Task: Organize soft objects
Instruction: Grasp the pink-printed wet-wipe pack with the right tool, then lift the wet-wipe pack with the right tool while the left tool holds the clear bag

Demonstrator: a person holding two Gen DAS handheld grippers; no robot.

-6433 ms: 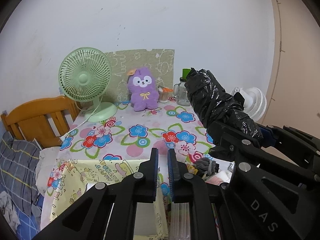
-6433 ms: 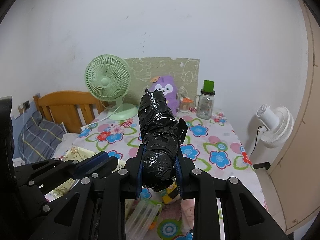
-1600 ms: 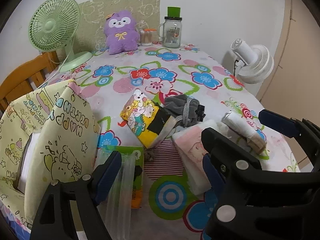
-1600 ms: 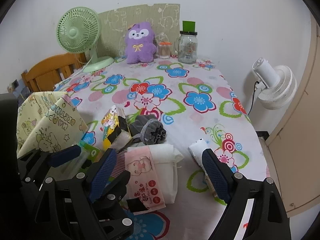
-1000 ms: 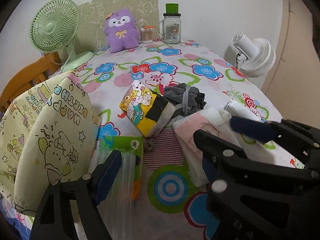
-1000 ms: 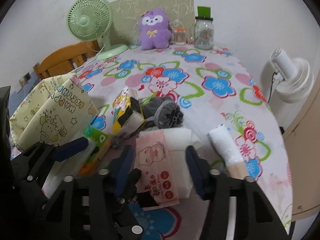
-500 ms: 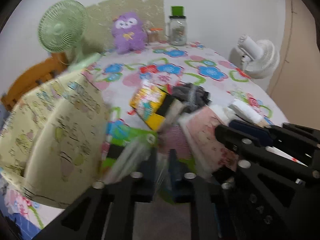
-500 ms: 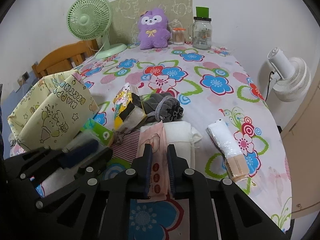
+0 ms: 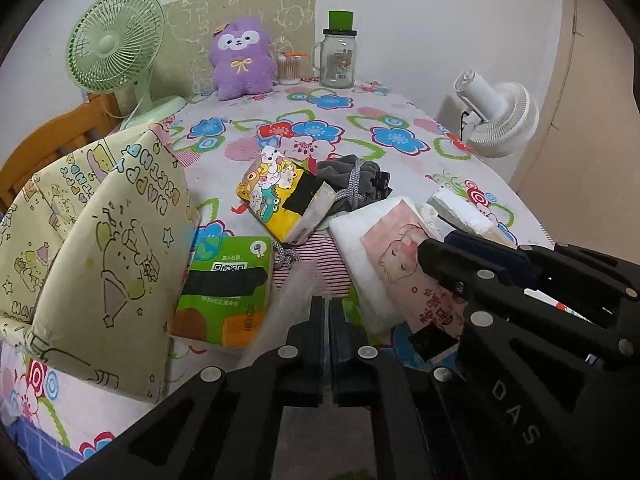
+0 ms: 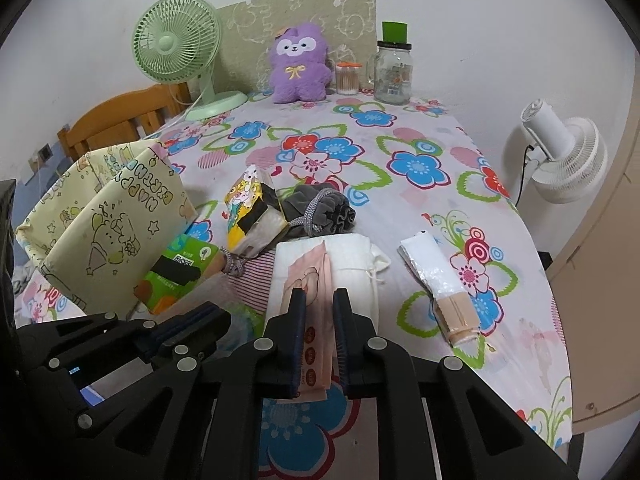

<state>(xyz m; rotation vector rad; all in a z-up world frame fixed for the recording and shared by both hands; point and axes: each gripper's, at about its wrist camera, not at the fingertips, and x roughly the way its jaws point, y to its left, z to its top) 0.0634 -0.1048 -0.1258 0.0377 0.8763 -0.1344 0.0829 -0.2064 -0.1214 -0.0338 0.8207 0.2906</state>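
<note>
Clearly, the right gripper [image 10: 319, 312] at the lower centre of the right wrist view had its jaws clamped on the pink printed wrapper of the white soft tissue pack [image 10: 320, 276], which lay on the flower-patterned bench [image 10: 420, 168] near its front edge; red characters on the wrapper were too small to read. In the left wrist view the left gripper [image 9: 325, 320] at the bottom centre had its jaws fully together on a clear plastic sleeve [image 9: 280, 304] running up to the left. Just left of it lay the green tissue pack [image 9: 224, 280] with a QR code and a black patch. At the left edge stood the pale yellow paper gift bag [image 9: 104, 232], lettered "HAPPY BIRTHDAY". Mid-frame sat the yellow cartoon tissue pack [image 9: 284, 196], touching the grey drawstring pouch [image 9: 354, 180]. "DAS" was moulded on the right gripper's black body at lower right. The white wrapped roll [image 10: 436, 268] lay apart, right of the white pack.
</note>
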